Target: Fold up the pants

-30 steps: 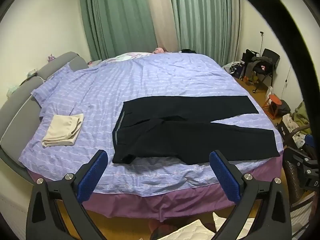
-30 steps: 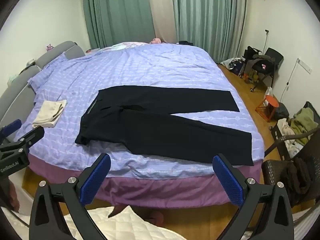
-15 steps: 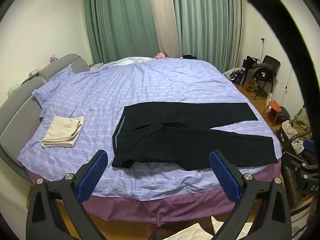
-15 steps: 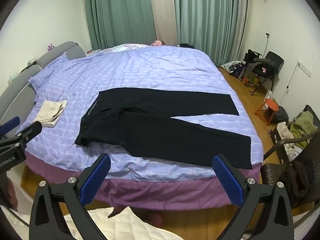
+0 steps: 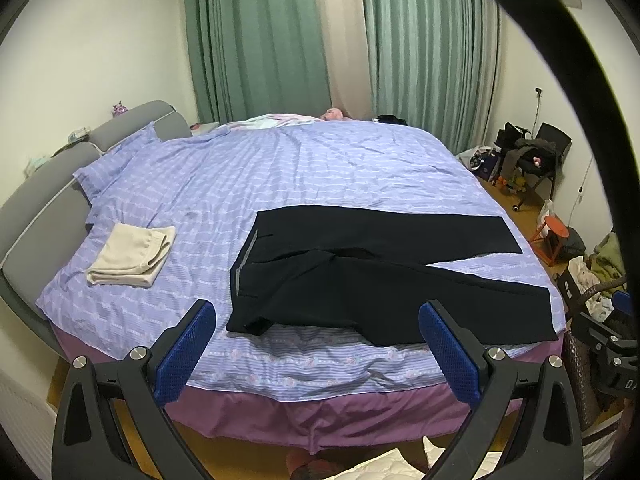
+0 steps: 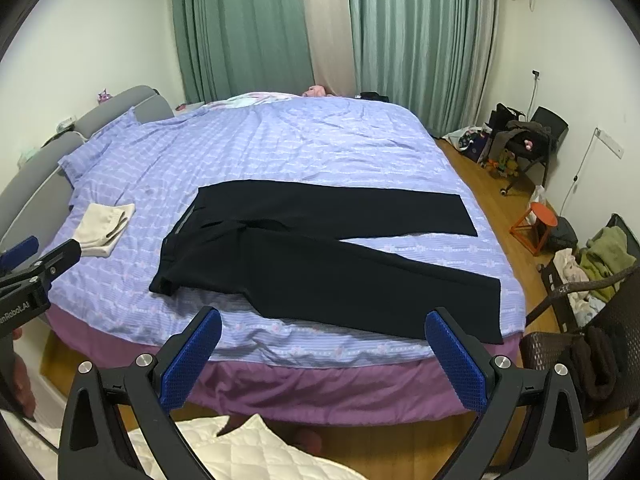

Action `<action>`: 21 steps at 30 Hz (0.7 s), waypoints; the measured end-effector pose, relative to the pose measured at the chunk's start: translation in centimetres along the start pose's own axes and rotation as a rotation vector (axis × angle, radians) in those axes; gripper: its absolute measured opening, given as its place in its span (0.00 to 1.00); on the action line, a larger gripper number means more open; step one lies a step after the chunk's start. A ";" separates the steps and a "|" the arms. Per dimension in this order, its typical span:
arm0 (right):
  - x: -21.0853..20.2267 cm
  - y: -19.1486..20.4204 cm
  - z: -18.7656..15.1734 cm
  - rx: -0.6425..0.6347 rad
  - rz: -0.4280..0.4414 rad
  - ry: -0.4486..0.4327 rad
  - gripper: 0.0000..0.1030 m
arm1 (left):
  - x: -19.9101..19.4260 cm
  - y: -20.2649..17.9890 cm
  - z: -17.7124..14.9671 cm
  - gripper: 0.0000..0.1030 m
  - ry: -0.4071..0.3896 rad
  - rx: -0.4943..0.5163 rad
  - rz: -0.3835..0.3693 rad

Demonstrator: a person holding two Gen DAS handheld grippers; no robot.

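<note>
- Left wrist view: black pants [image 5: 372, 276] lie flat on the bed [image 5: 320, 168], legs splayed, unfolded.
- Left gripper [image 5: 316, 344] and right gripper [image 6: 322, 346] both gape wide, empty, well short of the cloth.
- Folding looks unstarted; next call, likely reach in, pinch waistband and hem.

The pants [image 5: 360, 276] were matt black cloth, smooth, with a grey strip of lining at the waist. The bed sheet [image 5: 312, 176] was creased lilac patterned cloth over a purple cloth skirt [image 6: 320, 388]. The left hand-held gripper [image 5: 316, 344] had matt black plastic arms, textured blue pads [image 5: 188, 352] and bright metal screws. The floor [image 6: 496, 208] was wood with a slight sheen.
</note>
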State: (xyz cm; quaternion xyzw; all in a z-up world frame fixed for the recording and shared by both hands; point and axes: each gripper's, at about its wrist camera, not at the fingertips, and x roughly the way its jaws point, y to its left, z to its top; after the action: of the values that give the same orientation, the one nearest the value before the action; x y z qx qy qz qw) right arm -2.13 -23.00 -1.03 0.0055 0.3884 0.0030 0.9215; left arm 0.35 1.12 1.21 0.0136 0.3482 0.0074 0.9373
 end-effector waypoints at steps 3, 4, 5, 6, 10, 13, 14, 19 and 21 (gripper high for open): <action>0.0 0.0 0.1 -0.002 0.001 -0.004 1.00 | -0.2 0.0 0.1 1.00 -0.009 -0.003 0.003; 0.0 0.0 0.2 -0.004 0.001 -0.005 1.00 | -0.3 -0.1 0.1 1.00 -0.012 -0.003 0.005; 0.0 0.0 0.2 -0.005 0.001 -0.006 1.00 | -0.4 -0.1 -0.1 1.00 -0.016 -0.001 0.006; -0.1 0.0 0.3 -0.006 0.001 -0.008 1.00 | -0.4 -0.1 0.0 1.00 -0.018 -0.001 0.007; 0.0 0.0 0.4 -0.010 0.003 -0.015 1.00 | -0.6 -0.2 -0.1 1.00 -0.028 -0.001 0.011; 0.0 0.0 0.2 -0.012 0.004 -0.021 1.00 | -0.5 -0.1 -0.1 1.00 -0.030 -0.003 0.014; 0.0 0.0 0.2 -0.013 0.005 -0.022 1.00 | -0.4 -0.1 -0.1 1.00 -0.030 -0.004 0.014; 0.0 0.1 0.3 -0.013 0.005 -0.025 0.99 | -0.4 0.1 -0.1 1.00 -0.032 -0.006 0.015; 0.0 0.1 0.2 -0.014 0.005 -0.028 1.00 | -0.3 0.1 -0.1 1.00 -0.034 -0.006 0.017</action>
State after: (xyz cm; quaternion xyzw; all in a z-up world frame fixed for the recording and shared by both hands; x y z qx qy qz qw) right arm -1.93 -22.90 -0.90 -0.0001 0.3754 0.0078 0.9268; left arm 0.06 1.21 1.38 0.0139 0.3323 0.0159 0.9430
